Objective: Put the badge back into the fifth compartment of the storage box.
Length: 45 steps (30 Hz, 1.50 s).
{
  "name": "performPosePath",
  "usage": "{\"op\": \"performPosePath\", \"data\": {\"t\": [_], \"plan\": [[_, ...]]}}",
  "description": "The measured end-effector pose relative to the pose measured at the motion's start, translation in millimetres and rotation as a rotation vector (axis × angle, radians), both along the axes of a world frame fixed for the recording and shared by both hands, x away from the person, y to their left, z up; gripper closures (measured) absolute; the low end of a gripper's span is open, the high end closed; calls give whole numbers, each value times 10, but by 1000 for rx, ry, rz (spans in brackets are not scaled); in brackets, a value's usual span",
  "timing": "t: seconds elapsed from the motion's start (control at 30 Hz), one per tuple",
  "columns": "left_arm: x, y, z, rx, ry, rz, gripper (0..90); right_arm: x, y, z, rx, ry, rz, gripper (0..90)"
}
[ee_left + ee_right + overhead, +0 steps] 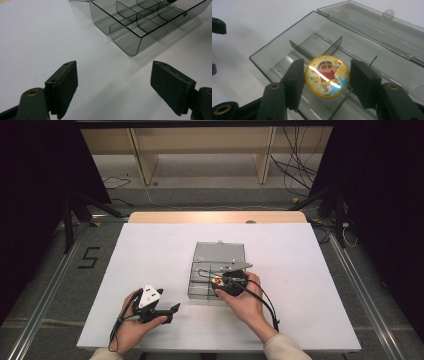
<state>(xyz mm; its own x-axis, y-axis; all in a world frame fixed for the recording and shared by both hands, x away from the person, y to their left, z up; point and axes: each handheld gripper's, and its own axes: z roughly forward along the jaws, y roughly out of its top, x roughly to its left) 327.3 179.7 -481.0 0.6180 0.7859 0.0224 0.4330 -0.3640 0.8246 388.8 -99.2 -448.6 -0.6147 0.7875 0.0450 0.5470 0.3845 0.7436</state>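
Note:
A round yellow badge (327,76) with a cartoon figure in a red shirt sits between the jaws of my right gripper (327,81), which is shut on its edges. It hangs over the front compartments of a smoky clear divided box (274,53), whose lid (372,22) lies open flat behind. From above, the right gripper (227,281) is over the box (200,292) with the badge (218,282) at its tip. My left gripper (172,312) rests near the table's front left, jaws open and empty. In its own view the left gripper (115,85) faces the box (130,42) across bare table.
The white table top (150,250) has free room to the left, right and behind the box. A wooden strip (215,217) runs along the far edge. Beyond it are shelving legs and loose cables on the floor.

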Motion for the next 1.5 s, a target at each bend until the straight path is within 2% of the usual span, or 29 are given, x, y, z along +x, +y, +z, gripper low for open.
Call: {"op": "performPosePath", "data": {"t": [0.97,1.1,1.27,1.5], "plan": [[1,3,-4,0,1,0,217,49,57,-89,-35,49,32,469],[1,4,-2,0,1,-1,217,50,53,-90,-28,51,22,418],[-2,7,-1,-3,-1,-1,219,43,-14,-37,-12,42,2,417],[-6,8,0,-5,0,1,225,25,-201,42,6,13,-15,403]]}}
